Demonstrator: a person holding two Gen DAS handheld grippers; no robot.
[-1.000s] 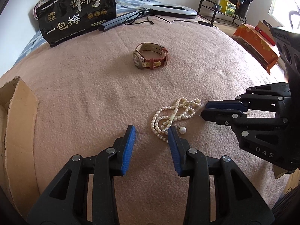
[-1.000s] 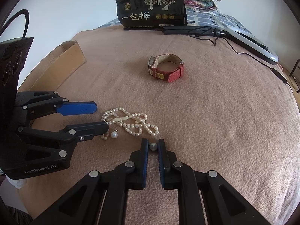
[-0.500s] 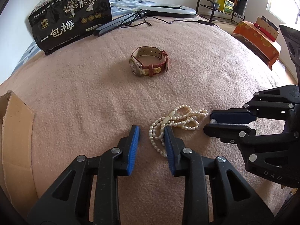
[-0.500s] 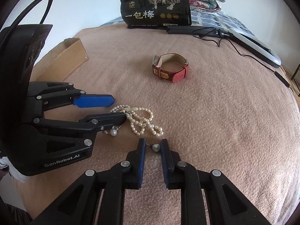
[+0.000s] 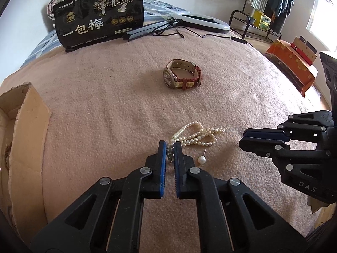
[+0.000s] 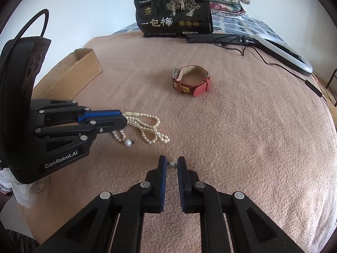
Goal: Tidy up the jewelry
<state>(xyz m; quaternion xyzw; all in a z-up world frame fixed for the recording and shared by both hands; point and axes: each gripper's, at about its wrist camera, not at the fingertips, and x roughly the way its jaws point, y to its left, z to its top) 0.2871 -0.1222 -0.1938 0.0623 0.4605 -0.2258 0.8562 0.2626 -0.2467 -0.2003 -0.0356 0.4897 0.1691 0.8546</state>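
Now the left gripper [image 5: 170, 150] is clamped on the necklace [image 5: 198, 136] at lower centre of the blanket [image 5: 105, 116], the right gripper [image 6: 171, 164] pinching one earring [image 6: 172, 165]; another earring [image 5: 201, 159] lies beside it, watch [image 5: 182, 77] above.

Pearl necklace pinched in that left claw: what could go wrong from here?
1. The left gripper is shut on only one end of the pearl necklace; lifting may drag the strand over the loose pearl earring and snag its post.
2. The right gripper holds a tiny pearl earring at its very tips; it might slip out.
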